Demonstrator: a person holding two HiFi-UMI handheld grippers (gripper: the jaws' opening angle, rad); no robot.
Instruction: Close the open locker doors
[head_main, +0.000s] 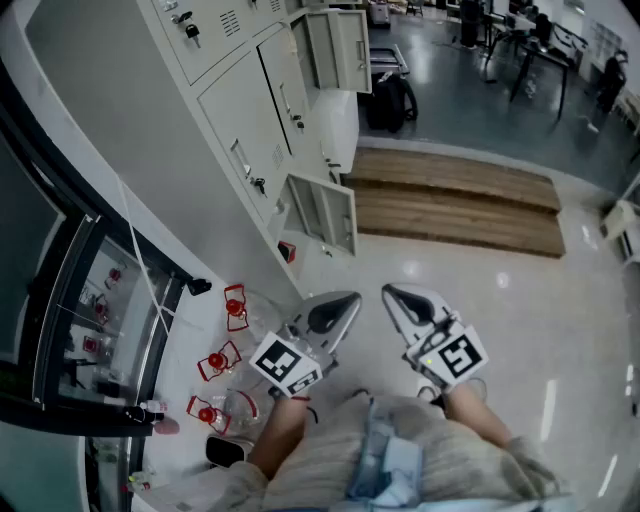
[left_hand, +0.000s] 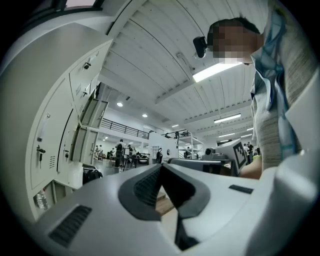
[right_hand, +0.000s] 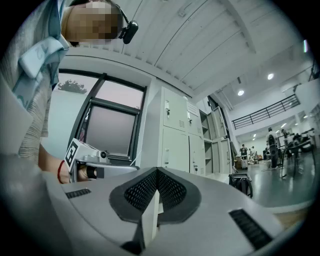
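A bank of pale grey lockers (head_main: 240, 110) runs along the left wall. A low door (head_main: 322, 212) stands open near the floor, and a higher door (head_main: 340, 48) hangs open farther along. My left gripper (head_main: 350, 300) and right gripper (head_main: 390, 293) are held side by side in front of the person's body, well short of both doors, each shut on nothing. In the left gripper view, my left gripper (left_hand: 161, 167) points up past the lockers (left_hand: 55, 140) with open doors (left_hand: 92, 112) beyond. From the right gripper (right_hand: 157, 171), the lockers (right_hand: 175, 145) and open doors (right_hand: 220, 145) show ahead.
A black backpack (head_main: 390, 103) sits on the floor by the far lockers. A low wooden platform (head_main: 455, 205) lies across the floor beyond the low door. Red valve fittings (head_main: 235, 305) stand by the window (head_main: 90, 310) at the left. Desks and a distant person (head_main: 610, 80) fill the back.
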